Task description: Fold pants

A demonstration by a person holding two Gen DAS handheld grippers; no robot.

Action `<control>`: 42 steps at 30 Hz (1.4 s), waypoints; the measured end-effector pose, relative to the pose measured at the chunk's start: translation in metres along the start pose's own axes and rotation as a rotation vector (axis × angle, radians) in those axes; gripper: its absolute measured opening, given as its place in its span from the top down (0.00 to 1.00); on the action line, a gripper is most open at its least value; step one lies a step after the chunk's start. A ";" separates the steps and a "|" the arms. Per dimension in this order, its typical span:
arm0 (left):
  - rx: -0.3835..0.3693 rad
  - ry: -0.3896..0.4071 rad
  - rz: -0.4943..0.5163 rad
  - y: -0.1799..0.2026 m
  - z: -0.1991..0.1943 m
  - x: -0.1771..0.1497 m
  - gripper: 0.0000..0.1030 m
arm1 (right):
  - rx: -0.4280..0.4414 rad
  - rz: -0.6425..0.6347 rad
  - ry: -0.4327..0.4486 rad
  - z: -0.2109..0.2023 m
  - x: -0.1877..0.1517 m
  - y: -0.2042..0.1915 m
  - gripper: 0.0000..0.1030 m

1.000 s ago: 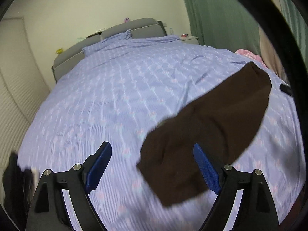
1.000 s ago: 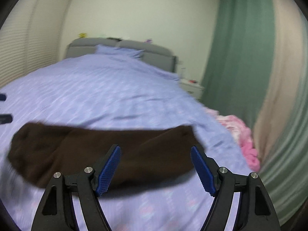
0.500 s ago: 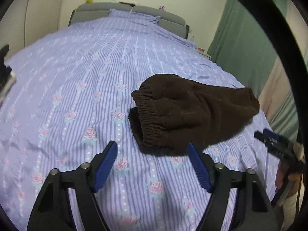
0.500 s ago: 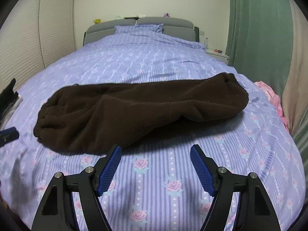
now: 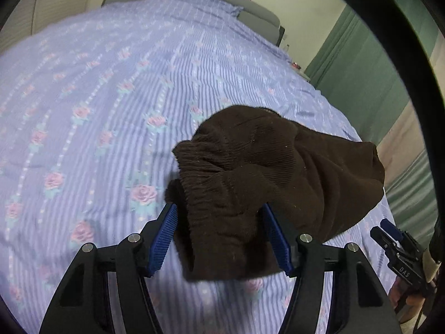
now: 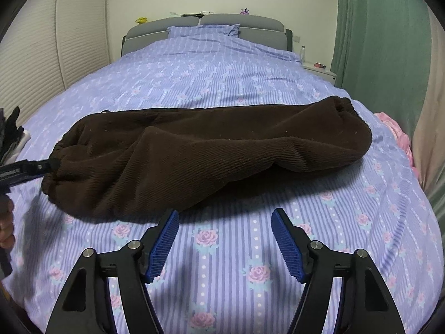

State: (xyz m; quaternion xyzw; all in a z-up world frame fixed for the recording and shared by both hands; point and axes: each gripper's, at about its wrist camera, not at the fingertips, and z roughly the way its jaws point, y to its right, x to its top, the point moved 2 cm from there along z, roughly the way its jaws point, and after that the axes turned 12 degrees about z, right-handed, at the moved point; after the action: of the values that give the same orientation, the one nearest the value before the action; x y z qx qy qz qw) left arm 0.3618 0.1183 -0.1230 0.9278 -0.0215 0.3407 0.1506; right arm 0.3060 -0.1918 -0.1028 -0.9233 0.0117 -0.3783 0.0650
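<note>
Where curtains [image 6: 383,41] hang, pants [image 6: 208,150] seemingly rest on bedspread [image 6: 222,83].

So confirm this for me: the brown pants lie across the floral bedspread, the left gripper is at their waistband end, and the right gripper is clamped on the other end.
Not quite: the right gripper holds nothing. The right wrist view shows it open over the bedspread, short of the brown pants. The left gripper is at the waistband end, as you said.

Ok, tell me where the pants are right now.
The brown pants lie crosswise on the bed. In the left wrist view, their waistband end sits between the open left gripper's fingers.
</note>
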 end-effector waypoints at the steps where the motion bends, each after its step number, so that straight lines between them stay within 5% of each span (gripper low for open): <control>1: -0.025 -0.005 -0.011 0.002 0.003 0.001 0.59 | 0.006 0.003 -0.002 0.001 0.000 0.000 0.37; 4: -0.040 -0.002 -0.005 0.013 -0.006 0.002 0.92 | 0.039 0.004 -0.005 0.004 0.001 0.003 0.40; 10: 0.134 0.005 0.099 0.030 -0.019 0.028 0.93 | 0.099 -0.066 -0.066 0.016 0.007 0.002 0.43; 16: 0.217 -0.044 0.029 0.010 0.007 0.069 0.92 | 0.191 -0.151 -0.150 0.035 0.024 -0.027 0.51; 21: 0.203 -0.081 -0.054 -0.017 0.022 0.072 0.92 | 0.310 -0.125 -0.132 0.038 0.061 -0.044 0.51; 25: 0.242 -0.081 -0.016 -0.014 0.025 0.070 0.92 | 0.394 -0.007 -0.171 0.052 0.088 -0.038 0.51; 33: 0.278 -0.089 0.089 -0.006 0.030 0.058 0.91 | 0.394 -0.201 -0.265 0.056 0.039 -0.051 0.50; 41: 0.244 -0.099 0.061 -0.012 0.026 0.050 0.91 | 0.402 -0.140 -0.317 0.078 0.032 -0.049 0.50; 42: 0.243 -0.101 0.062 -0.012 0.023 0.049 0.91 | 0.417 -0.109 -0.307 0.075 0.034 -0.045 0.58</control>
State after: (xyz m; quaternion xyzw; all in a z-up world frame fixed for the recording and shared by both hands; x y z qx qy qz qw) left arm 0.4152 0.1259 -0.1116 0.9541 -0.0162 0.2980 0.0253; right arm 0.3817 -0.1411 -0.1266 -0.9359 -0.1263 -0.2309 0.2341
